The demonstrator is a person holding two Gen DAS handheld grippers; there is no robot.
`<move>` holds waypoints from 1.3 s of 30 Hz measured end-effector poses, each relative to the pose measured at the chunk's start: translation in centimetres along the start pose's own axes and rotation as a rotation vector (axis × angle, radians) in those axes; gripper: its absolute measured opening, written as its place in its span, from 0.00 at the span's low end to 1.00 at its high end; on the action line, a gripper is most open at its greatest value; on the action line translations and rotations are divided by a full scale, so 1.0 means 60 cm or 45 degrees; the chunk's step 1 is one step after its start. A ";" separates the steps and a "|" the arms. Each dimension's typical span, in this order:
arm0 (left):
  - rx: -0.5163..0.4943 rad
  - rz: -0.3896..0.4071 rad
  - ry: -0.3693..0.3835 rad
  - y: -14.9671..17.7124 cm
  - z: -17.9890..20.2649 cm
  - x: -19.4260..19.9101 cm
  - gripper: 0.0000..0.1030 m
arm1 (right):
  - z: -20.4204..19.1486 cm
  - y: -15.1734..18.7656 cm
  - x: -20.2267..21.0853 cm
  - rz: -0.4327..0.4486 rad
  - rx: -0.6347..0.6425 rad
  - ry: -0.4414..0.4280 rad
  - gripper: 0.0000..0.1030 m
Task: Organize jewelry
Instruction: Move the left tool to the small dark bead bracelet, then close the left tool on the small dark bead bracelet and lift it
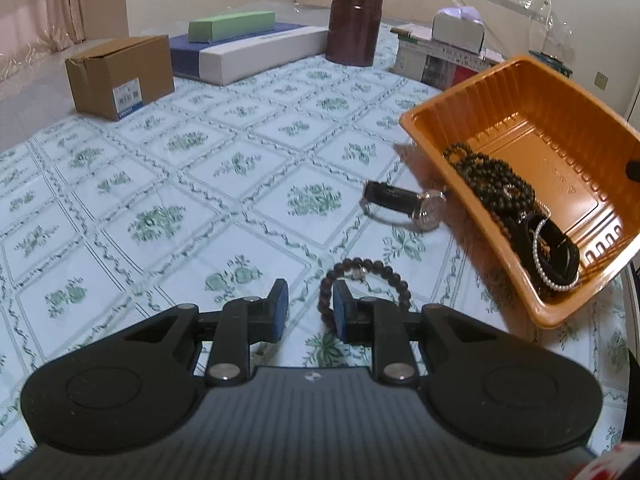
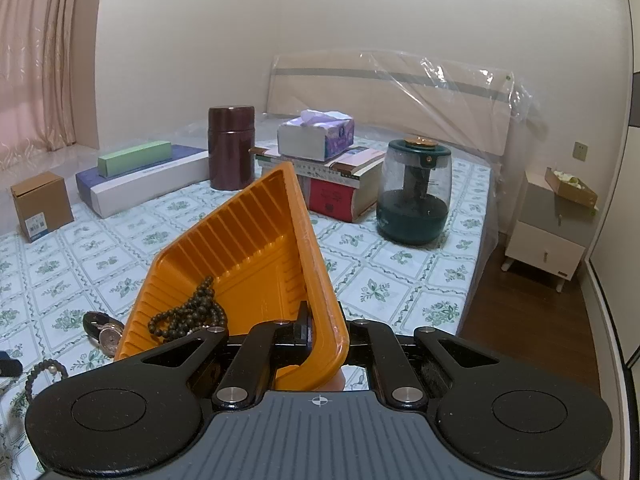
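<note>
An orange plastic tray (image 1: 568, 92) is lifted and tilted over the floral bedspread. It holds a long dark bead necklace (image 1: 492, 176), a black band and a pearl bracelet (image 1: 538, 256). My right gripper (image 2: 320, 332) is shut on the tray's wall (image 2: 304, 240); the beads (image 2: 188, 314) lie inside. A dark beaded bracelet (image 1: 362, 276) lies on the bedspread just ahead of my open, empty left gripper (image 1: 310, 304), whose right finger is inside the loop. A black-strap wristwatch (image 1: 408, 202) lies beside the tray; it also shows in the right wrist view (image 2: 106, 330).
At the back stand a cardboard box (image 1: 120, 76), a green box on blue-and-white boxes (image 1: 256, 52), a brown cylinder (image 1: 354, 24), stacked books with a tissue box (image 2: 316, 136), and a green humidifier (image 2: 414, 192). A nightstand (image 2: 548, 236) stands beside the bed.
</note>
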State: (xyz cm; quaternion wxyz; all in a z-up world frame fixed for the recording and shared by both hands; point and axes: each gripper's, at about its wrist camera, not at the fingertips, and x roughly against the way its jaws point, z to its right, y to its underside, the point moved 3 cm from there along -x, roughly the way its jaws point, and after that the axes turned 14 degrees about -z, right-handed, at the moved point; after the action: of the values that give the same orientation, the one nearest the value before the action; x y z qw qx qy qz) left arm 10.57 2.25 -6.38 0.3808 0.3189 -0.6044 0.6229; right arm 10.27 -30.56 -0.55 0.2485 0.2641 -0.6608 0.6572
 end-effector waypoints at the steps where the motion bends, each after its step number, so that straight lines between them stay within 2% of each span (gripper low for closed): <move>1: 0.001 -0.003 0.002 0.001 0.002 -0.002 0.20 | 0.000 0.000 0.000 0.000 0.001 0.001 0.07; 11: -0.022 -0.024 -0.014 0.002 0.015 -0.022 0.19 | 0.000 0.000 0.000 -0.001 0.002 0.002 0.07; 22: -0.024 -0.034 -0.019 0.001 0.015 -0.032 0.09 | 0.000 0.000 0.000 -0.001 0.002 0.002 0.07; 27: -0.016 -0.012 -0.015 0.001 0.014 -0.026 0.05 | 0.000 0.000 0.000 -0.002 0.002 0.001 0.07; 39: -0.028 0.049 -0.005 -0.019 0.011 0.007 0.05 | 0.003 0.001 0.002 0.000 0.004 0.003 0.07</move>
State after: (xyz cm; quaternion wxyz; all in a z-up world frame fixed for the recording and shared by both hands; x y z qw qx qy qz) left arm 11.28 1.58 -5.38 0.3708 0.3042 -0.6180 0.6229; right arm 10.12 -30.73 -0.51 0.2490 0.2638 -0.6594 0.6585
